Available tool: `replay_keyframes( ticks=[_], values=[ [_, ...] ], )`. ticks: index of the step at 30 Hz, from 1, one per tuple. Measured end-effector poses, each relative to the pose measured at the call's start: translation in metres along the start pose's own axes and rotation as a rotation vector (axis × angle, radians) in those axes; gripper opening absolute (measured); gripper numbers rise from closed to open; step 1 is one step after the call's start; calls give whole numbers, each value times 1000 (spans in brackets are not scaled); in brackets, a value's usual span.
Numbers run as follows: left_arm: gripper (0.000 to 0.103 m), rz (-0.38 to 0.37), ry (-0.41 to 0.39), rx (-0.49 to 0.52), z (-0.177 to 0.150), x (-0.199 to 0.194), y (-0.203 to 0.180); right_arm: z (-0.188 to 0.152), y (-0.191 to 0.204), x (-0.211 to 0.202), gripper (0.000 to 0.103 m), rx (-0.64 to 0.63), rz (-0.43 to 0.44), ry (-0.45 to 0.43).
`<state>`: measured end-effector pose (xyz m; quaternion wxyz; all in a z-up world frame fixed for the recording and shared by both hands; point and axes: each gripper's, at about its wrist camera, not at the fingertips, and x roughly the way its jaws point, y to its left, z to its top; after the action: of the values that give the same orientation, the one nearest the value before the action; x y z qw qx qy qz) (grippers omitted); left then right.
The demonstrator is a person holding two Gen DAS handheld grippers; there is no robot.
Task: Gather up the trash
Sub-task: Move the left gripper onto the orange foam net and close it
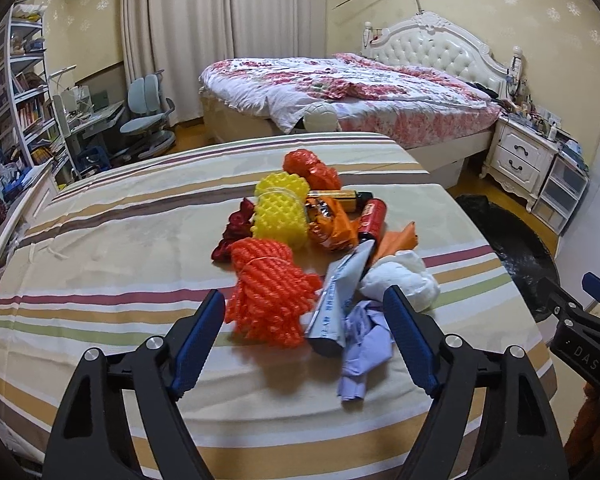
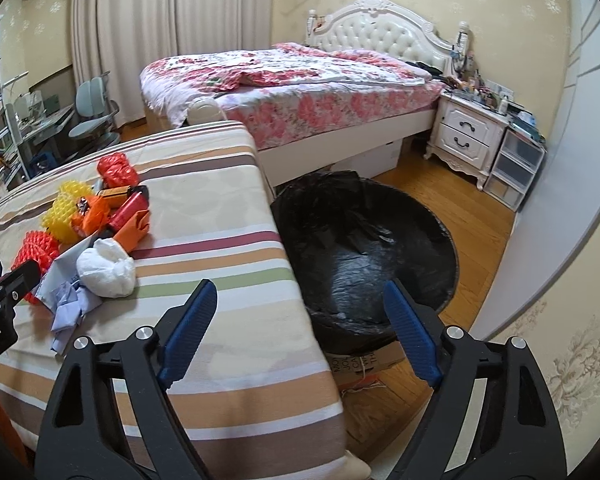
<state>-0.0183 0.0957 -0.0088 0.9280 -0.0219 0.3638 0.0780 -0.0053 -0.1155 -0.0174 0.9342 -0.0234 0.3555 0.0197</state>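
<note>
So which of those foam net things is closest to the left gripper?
The orange net, lying just ahead of the open left gripper. The yellow net and the red net lie farther back.

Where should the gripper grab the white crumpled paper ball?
Squeeze the white paper ball across its round middle, coming down from above. It looks soft and lumpy, and its right side is clear, while the purple glove touches its left. The open right gripper is nearer.

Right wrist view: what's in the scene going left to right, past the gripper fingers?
Orange foam net → yellow foam net → white crumpled tissue → bare striped tabletop → black-lined trash bin → white nightstand → plastic drawer unit.
</note>
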Motion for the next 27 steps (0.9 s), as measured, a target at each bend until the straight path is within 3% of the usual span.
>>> replay_keyframes(
  ticks=[12,21,27],
  values=[
    [79,10,58,-49,8,20,37,12,39,12,79,-60,38,12],
    [78,-68,107,-53,8,33,42,15,55,20,79,-88,53,35],
    [60,-122,117,-44,7,36,40,12,60,23,79,-95,61,46]
  ],
)
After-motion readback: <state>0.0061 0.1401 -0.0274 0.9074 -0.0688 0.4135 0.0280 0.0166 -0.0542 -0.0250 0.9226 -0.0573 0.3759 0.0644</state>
